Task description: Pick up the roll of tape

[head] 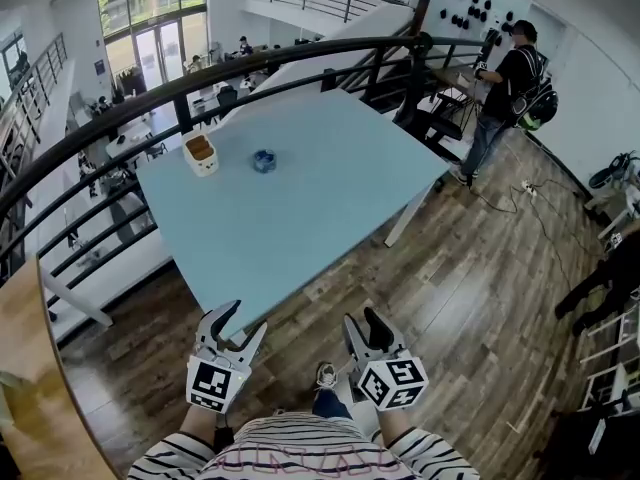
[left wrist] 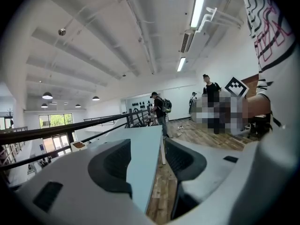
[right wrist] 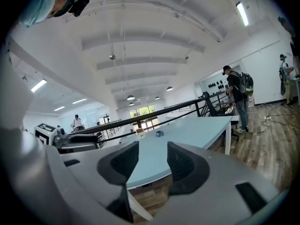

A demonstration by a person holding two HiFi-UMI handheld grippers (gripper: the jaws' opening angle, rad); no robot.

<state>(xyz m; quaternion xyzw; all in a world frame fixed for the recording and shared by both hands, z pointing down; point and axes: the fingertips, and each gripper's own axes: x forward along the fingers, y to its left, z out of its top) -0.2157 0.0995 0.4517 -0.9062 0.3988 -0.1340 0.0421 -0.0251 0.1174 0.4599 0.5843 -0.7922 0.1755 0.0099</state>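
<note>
Left hand-held gripper (head: 238, 328) and right hand-held gripper (head: 366, 330): jaws wide apart, nothing between them, both held short of the near edge of the desk (head: 300, 218). The roll of tape (head: 264, 160) lies on the desk's far side, near a small white box (head: 201, 155).

No legible text, brand, number or sign in any view. Pink print on striped shirt (head: 300, 450) too blurred to read. Left marker cube (head: 212, 384) and right marker cube (head: 393, 381): black-and-white patterns only, no characters.
</note>
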